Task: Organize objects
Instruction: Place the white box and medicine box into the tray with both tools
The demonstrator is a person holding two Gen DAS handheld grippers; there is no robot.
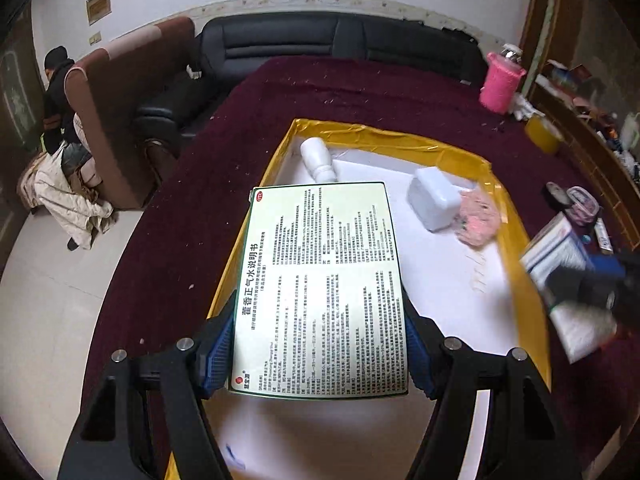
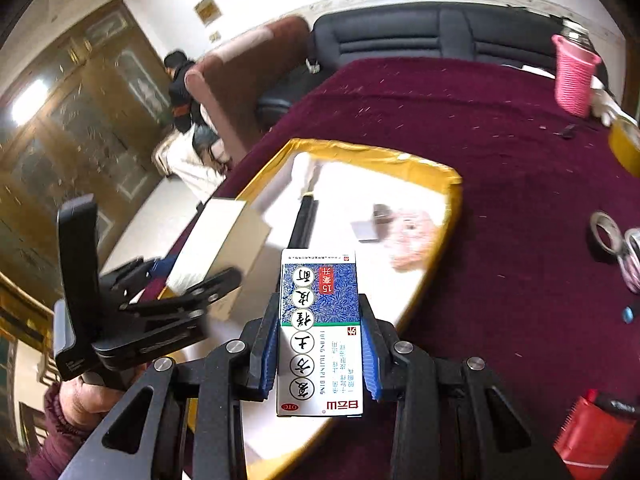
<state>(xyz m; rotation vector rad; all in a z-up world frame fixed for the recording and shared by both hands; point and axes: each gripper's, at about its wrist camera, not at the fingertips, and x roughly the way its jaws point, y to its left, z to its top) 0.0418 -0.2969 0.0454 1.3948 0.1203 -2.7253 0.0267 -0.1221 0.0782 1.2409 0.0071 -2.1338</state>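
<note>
My left gripper (image 1: 320, 340) is shut on a large flat pale-green medicine box (image 1: 320, 272) printed with dense text, its blue pads (image 1: 218, 354) pressing both long edges. The box hangs over a white tray with a yellow taped rim (image 1: 384, 136). In the tray lie a white bottle (image 1: 318, 158), a white square container (image 1: 434, 204) and a pink bundle (image 1: 478, 220). My right gripper (image 2: 320, 336) is shut on a narrow blue-and-white medicine box (image 2: 320, 332), above the tray's near right edge (image 2: 450, 216). In the right wrist view, the left gripper (image 2: 188, 280) and its box show at left, blurred.
A maroon cloth (image 1: 360, 92) covers the table. On it stand a pink knitted holder (image 1: 500, 80) and a yellow tape roll (image 1: 542, 134); tape rolls (image 2: 606, 234) and a red packet (image 2: 592, 436) lie to the right. A black sofa (image 1: 340, 40) and a seated person (image 1: 58, 92) are behind.
</note>
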